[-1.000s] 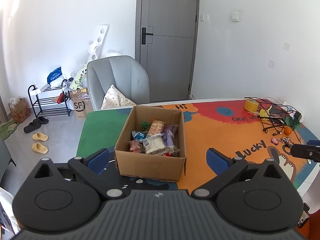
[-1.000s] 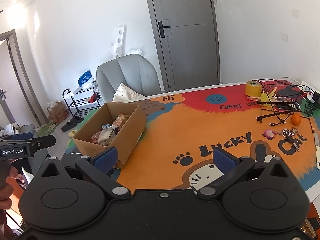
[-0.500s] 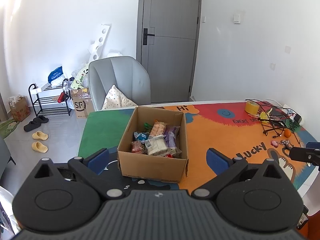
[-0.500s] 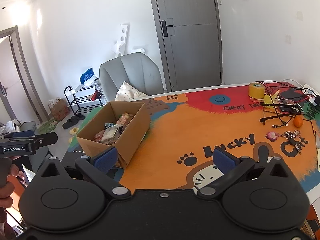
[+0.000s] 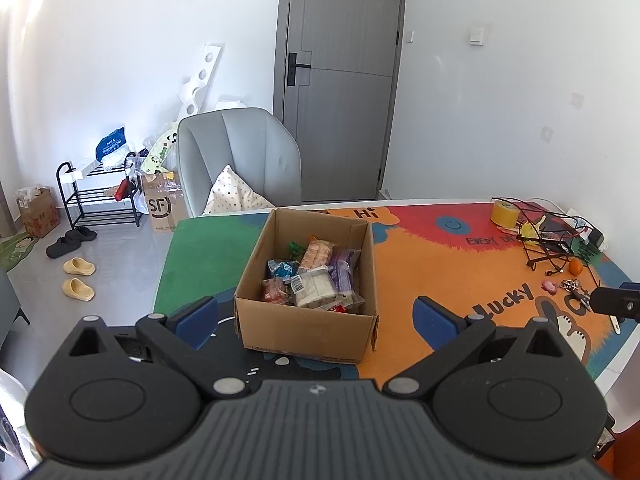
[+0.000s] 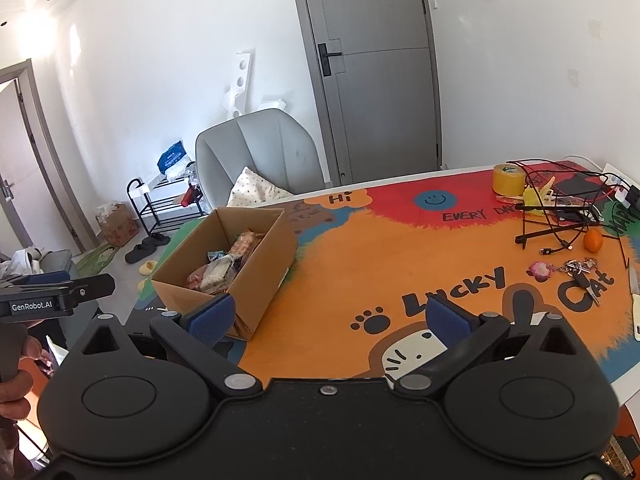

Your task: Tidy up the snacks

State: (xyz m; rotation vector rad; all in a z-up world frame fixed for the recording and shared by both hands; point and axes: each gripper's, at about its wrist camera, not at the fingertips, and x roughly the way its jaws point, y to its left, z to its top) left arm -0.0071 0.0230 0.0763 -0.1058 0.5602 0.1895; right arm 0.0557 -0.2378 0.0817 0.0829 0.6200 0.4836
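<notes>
Snacks (image 5: 310,276) lie heaped in a cardboard box (image 5: 306,328) on the counter (image 6: 360,264); over the past second both tongs, left (image 5: 316,318) and right (image 6: 328,318), have drawn back slightly, spread wide and empty.

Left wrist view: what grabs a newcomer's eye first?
The open cardboard box of wrapped snacks, dead ahead between the left hand-held gripper fingers, which stand open. Then the loud orange cartoon mat under it, with a wire rack at its far right.
</notes>
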